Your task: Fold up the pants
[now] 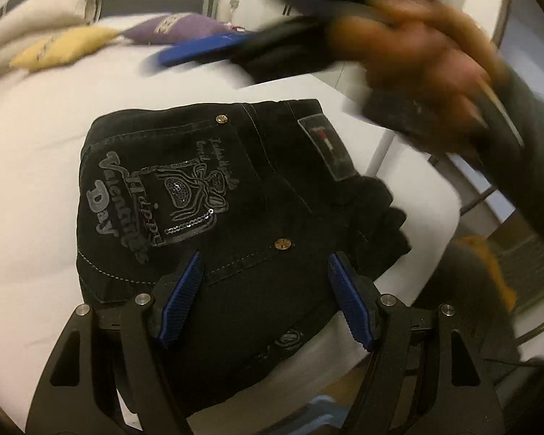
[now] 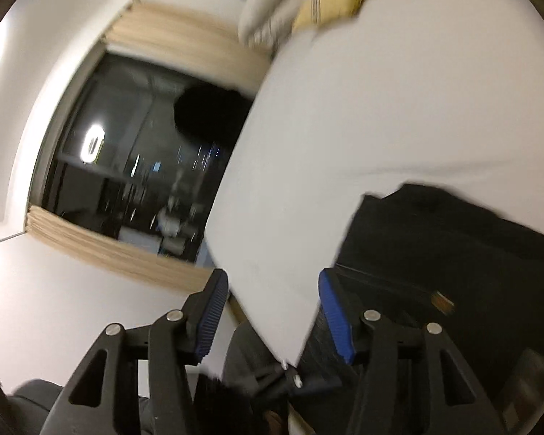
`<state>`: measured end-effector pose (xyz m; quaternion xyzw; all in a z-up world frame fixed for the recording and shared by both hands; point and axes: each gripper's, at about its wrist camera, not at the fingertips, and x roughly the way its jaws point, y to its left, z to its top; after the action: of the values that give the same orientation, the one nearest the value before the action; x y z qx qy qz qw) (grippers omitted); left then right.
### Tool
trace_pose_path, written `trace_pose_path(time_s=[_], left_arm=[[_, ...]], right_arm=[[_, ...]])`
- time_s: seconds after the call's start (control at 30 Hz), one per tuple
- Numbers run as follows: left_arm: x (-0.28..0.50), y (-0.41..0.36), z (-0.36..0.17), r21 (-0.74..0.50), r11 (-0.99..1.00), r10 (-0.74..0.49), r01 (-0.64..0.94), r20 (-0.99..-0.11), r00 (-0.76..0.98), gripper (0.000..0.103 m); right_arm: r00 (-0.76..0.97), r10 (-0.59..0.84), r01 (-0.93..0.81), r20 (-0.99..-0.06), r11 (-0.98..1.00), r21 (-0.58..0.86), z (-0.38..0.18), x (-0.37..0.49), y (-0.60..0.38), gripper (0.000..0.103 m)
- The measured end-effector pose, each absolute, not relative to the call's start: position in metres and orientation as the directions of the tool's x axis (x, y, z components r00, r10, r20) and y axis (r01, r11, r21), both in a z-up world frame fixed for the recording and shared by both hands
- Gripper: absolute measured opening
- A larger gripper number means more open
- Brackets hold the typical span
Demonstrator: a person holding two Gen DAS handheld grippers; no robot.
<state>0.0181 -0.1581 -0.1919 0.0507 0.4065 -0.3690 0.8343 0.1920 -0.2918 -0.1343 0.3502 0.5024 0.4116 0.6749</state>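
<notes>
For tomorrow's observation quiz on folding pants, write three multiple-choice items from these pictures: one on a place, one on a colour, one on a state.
1. The black pants lie on:
A. a white bed
B. a wooden floor
C. a chair

2. The small cushion beside the purple cushion is:
A. red
B. yellow
C. green

3. The left gripper is:
A. shut on the pants
B. shut on a cushion
C. open over the pants

Key:
1 A, white bed surrounds the pants.
2 B, a yellow cushion lies next to it.
3 C, its blue pads stand apart, gripping nothing.
</notes>
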Motion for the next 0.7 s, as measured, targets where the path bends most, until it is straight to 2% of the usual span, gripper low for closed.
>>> trace_pose_path(time_s=[0.13,0.2,0.23,0.27,0.3,0.33,0.4,0.47,0.5,0.57,0.63,0.67,0.7], left_arm=[[0.022,-0.159,-0.199,-0.225,0.713,-0.582,0.664,-0.717,0.383,0.070],[0.021,-0.155,-0.203,-0.226,0.711,-0.586,0.666,-0.714,0.383,0.070],[0.021,-0.155,-0.204,-0.226,0.710,-0.589,0.667,-0.710,0.386,0.070],[0.020,-0.154,-0.205,-0.227,0.708,-0.592,0.668,-0.706,0.388,0.070],[0.018,-0.151,-0.204,-0.230,0.708,-0.595,0.668,-0.704,0.388,0.070],[0.018,-0.150,-0.204,-0.232,0.707,-0.596,0.668,-0.703,0.387,0.070],[0.016,-0.148,-0.202,-0.234,0.707,-0.600,0.668,-0.699,0.389,0.070],[0.015,-0.147,-0.204,-0.237,0.708,-0.603,0.665,-0.693,0.395,0.070],[0.015,-0.147,-0.204,-0.237,0.710,-0.602,0.663,-0.693,0.397,0.070],[0.014,-0.147,-0.205,-0.237,0.714,-0.599,0.659,-0.693,0.401,0.070],[0.012,-0.146,-0.205,-0.237,0.717,-0.598,0.655,-0.692,0.404,0.070],[0.012,-0.145,-0.205,-0.237,0.718,-0.598,0.655,-0.691,0.405,0.070],[0.012,-0.145,-0.205,-0.242,0.716,-0.602,0.655,-0.688,0.405,0.070]], right_arm=[[0.025,0.870,-0.140,-0.492,0.490,0.860,-0.185,0.235,-0.245,0.054],[0.049,0.867,-0.110,-0.495,0.498,0.860,-0.200,0.250,-0.244,0.039],[0.084,0.863,-0.084,-0.498,0.504,0.860,-0.207,0.260,-0.250,0.024],[0.115,0.857,-0.055,-0.502,0.510,0.858,-0.210,0.266,-0.257,0.014],[0.151,0.849,-0.025,-0.506,0.515,0.857,-0.213,0.270,-0.267,0.012],[0.200,0.826,0.004,-0.527,0.538,0.843,-0.213,0.274,-0.279,0.013],[0.242,0.802,-0.003,-0.545,0.563,0.827,-0.199,0.271,-0.296,0.021],[0.243,0.838,-0.039,-0.488,0.511,0.859,-0.182,0.262,-0.303,0.047],[0.243,0.869,-0.089,-0.431,0.462,0.882,-0.167,0.244,-0.307,0.051],[0.246,0.891,-0.169,-0.382,0.428,0.888,-0.152,0.212,-0.313,0.067],[0.249,0.870,-0.151,-0.425,0.468,0.870,-0.163,0.194,-0.322,0.073],[0.251,0.854,-0.114,-0.455,0.493,0.863,-0.177,0.186,-0.334,0.066],[0.271,0.854,-0.047,-0.445,0.473,0.880,-0.200,0.180,-0.354,0.054]])
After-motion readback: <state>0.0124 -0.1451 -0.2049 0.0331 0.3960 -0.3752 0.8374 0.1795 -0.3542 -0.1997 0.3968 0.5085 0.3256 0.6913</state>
